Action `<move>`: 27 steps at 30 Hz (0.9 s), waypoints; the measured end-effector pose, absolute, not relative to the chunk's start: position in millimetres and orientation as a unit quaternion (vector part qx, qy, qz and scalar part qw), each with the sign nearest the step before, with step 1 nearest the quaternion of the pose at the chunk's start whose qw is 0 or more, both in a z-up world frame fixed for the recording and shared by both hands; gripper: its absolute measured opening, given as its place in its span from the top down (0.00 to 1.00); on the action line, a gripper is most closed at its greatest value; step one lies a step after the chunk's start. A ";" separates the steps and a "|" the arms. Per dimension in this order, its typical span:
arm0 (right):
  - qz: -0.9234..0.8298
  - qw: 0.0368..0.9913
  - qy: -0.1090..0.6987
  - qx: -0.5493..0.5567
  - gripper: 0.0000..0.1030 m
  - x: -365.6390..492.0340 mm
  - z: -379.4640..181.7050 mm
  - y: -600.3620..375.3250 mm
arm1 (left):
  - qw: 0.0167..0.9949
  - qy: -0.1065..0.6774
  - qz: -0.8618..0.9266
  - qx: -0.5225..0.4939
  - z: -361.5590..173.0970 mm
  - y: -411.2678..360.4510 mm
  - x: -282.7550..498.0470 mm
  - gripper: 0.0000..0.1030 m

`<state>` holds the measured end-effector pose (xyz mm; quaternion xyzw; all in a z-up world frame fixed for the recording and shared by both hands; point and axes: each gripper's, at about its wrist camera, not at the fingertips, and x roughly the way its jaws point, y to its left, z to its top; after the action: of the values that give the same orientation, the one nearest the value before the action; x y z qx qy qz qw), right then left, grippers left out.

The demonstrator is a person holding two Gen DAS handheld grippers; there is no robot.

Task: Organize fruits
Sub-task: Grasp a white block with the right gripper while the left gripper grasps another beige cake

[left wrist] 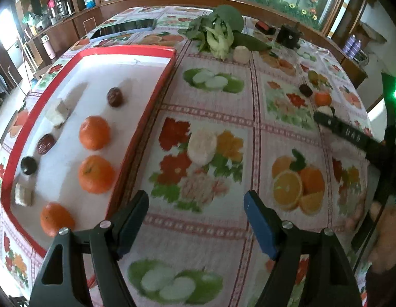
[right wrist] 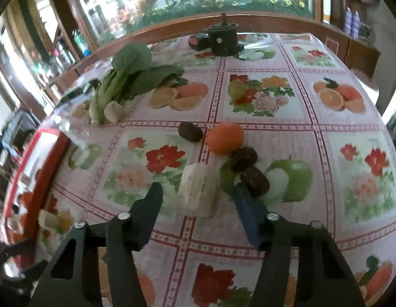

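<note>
A red-rimmed tray [left wrist: 152, 102] with a white floor holds three oranges [left wrist: 94, 132], red dates [left wrist: 115, 97], a dark fruit [left wrist: 29, 165] and white chunks [left wrist: 57, 113]. My left gripper [left wrist: 195, 199] hangs open over the flowered tablecloth just right of the tray, with nothing between its fingers. On the cloth in the right wrist view lie an orange [right wrist: 225, 136], three dark dates [right wrist: 190, 131] and a white chunk [right wrist: 196, 189]. My right gripper [right wrist: 198, 192] straddles that chunk, open, with a gap on each side. One date [right wrist: 254, 180] sits against its right finger.
Leafy greens [right wrist: 131, 76] and a pale round piece [right wrist: 113, 111] lie at the back of the table. A black device [right wrist: 222, 39] and a red item [right wrist: 198, 42] stand further back, and a phone [left wrist: 123, 29] lies behind the tray. A person's hand [left wrist: 387, 230] holds the right gripper.
</note>
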<state>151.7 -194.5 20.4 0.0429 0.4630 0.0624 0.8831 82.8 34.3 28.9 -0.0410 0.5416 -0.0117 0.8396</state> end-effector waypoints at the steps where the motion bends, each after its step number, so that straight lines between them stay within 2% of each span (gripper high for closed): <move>1: 0.064 0.884 0.461 0.028 0.65 152.0 19.8 -192.5 | 0.840 0.541 -0.015 -0.044 27.9 32.6 86.6 0.23; 14: 0.090 0.892 0.443 0.005 0.68 146.8 17.4 -192.9 | 0.854 0.515 -0.012 -0.069 13.9 31.5 127.1 0.24; 17: 0.091 0.893 0.441 0.001 0.68 146.9 17.5 -192.4 | 0.865 0.499 -0.013 -0.055 13.2 31.4 123.2 0.33; 18: 0.092 0.893 0.441 0.002 0.69 147.2 17.6 -192.5 | 0.868 0.494 -0.016 -0.049 13.5 31.5 122.2 0.46; 19: 0.091 0.893 0.441 0.003 0.69 147.4 17.6 -192.9 | 0.871 0.489 -0.025 -0.048 14.8 32.2 121.5 0.69; 20: 0.091 0.893 0.441 0.005 0.70 147.6 17.8 -193.1 | 0.870 0.490 -0.038 -0.052 15.5 33.4 121.3 0.72; 27: 0.088 0.891 0.445 0.012 0.70 143.4 19.0 -194.8 | 0.869 0.484 -0.086 -0.051 16.8 26.9 108.5 0.73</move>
<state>143.4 -194.8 19.0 0.0121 0.4448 0.0879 0.8912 108.5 26.9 16.8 -0.0513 0.4841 -0.0861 0.8693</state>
